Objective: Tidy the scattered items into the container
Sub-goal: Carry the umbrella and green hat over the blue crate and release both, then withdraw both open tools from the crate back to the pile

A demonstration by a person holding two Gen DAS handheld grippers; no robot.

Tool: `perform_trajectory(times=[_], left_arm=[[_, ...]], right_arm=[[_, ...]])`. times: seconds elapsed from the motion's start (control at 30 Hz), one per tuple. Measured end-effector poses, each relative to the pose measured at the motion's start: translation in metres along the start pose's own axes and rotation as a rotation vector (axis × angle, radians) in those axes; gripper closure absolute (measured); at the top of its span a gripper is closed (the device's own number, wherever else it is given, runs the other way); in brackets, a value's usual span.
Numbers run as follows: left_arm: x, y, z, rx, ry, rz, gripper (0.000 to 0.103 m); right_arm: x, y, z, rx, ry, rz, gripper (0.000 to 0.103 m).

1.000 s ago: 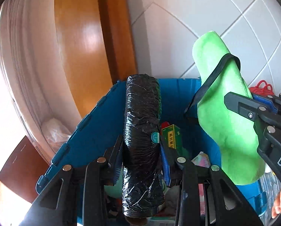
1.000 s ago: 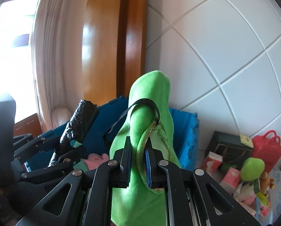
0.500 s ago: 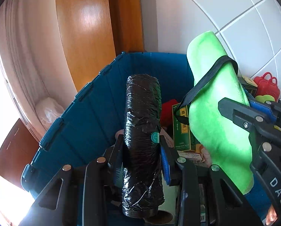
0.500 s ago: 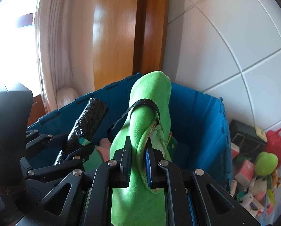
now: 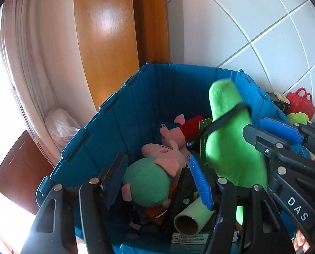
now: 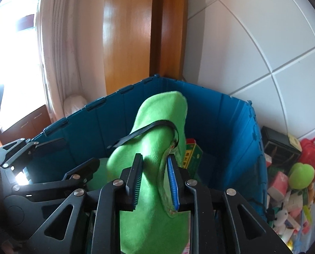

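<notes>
Now the blue crate (image 5: 149, 114) stands against the tiled wall, holding soft toys. Over it, the right hand-held gripper (image 6: 155, 182) has just been opening, its jaws loose around the green slipper (image 6: 155, 131). Beside it, the left hand-held gripper (image 5: 157, 177) has just opened wide, empty, above a green roll (image 5: 191, 216).
</notes>
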State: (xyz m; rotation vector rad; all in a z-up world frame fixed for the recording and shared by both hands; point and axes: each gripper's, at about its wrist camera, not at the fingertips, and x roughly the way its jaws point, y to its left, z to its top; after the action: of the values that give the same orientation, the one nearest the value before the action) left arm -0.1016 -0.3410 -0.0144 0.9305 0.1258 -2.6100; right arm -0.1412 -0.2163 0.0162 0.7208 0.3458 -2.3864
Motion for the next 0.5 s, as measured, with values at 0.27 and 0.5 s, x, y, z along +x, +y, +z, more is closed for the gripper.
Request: perform_trajectory(times=[0.27,0.5], left_arm=[[-0.023,-0.001,-0.005,-0.009,-0.023,-0.022,0.042],[-0.048,-0.015,-0.003,0.000,-0.067,-0.059,0.042]], right_arm=[[-0.029,-0.011,-0.004,0.008,-0.050,-0.113,0.019],[-0.070,-0.024,-0.014,0.037,-0.102,-0.238,0.000]])
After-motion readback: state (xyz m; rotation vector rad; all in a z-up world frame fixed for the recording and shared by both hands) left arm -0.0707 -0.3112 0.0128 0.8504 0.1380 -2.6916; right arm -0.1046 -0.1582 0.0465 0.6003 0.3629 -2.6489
